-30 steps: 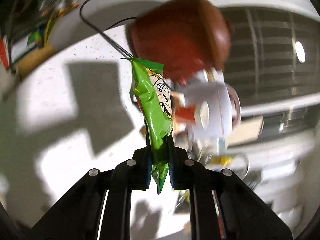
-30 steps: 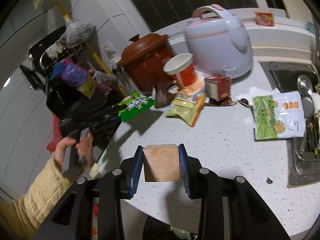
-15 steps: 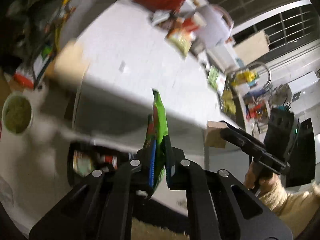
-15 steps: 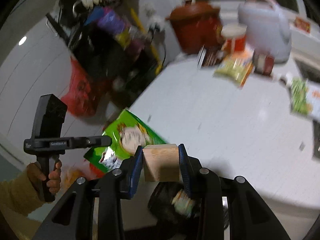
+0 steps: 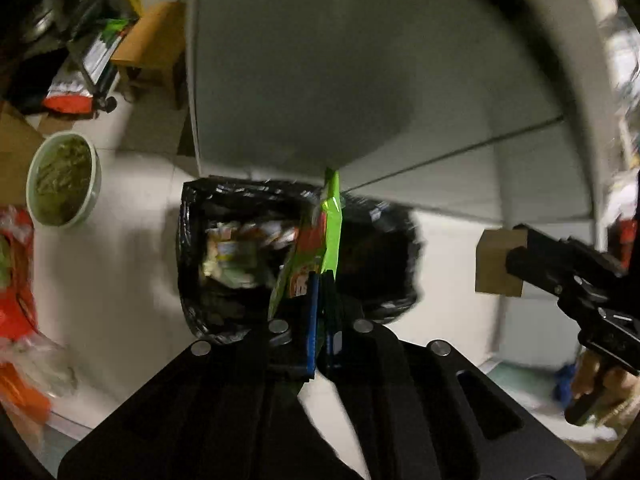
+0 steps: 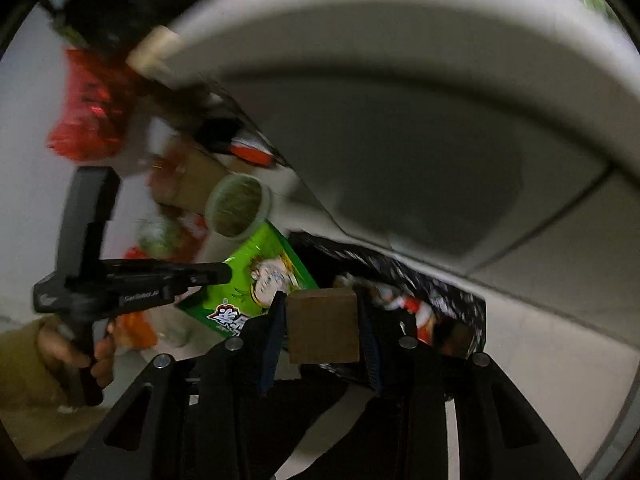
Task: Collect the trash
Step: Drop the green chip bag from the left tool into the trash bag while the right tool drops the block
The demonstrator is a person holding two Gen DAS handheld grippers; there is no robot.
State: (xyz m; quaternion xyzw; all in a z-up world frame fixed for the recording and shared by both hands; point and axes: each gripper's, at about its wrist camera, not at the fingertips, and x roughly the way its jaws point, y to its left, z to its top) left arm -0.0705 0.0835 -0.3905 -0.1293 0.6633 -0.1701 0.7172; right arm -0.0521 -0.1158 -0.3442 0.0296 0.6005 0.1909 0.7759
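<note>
Pale floor and a grey cabinet front fill both views, blurred by motion. At the far left of the left wrist view a green bowl (image 5: 63, 179) of greenish stuff stands on the floor, with red bags (image 5: 16, 280) below it near the frame's edge. Just right of the bowl, against the cabinet's foot, stands the bin (image 5: 192, 240), lined with a black bag and holding bright wrappers.

The left gripper (image 5: 319, 312) points steeply down over the bin. Its jaws have just been closing and are pressed tight on the bottom end of the green packet (image 5: 330, 232). The packet stands edge-on, its long axis running straight away from the fingers toward the cabinet's foot, over the bin's right half.

Farther right, the right gripper (image 5: 516, 258) comes in from the frame's right edge, clamped on a wood block (image 5: 498, 264) above the floor, just right of the bin.

In the right wrist view the person's left hand (image 6: 76, 354) grips the black handle at the left. The packet (image 6: 256, 280) shows its printed face, tilted, just left of the block (image 6: 323, 326). That block sits squarely between the blue pads (image 6: 272, 336), near the bin's (image 6: 460, 300) left edge.
</note>
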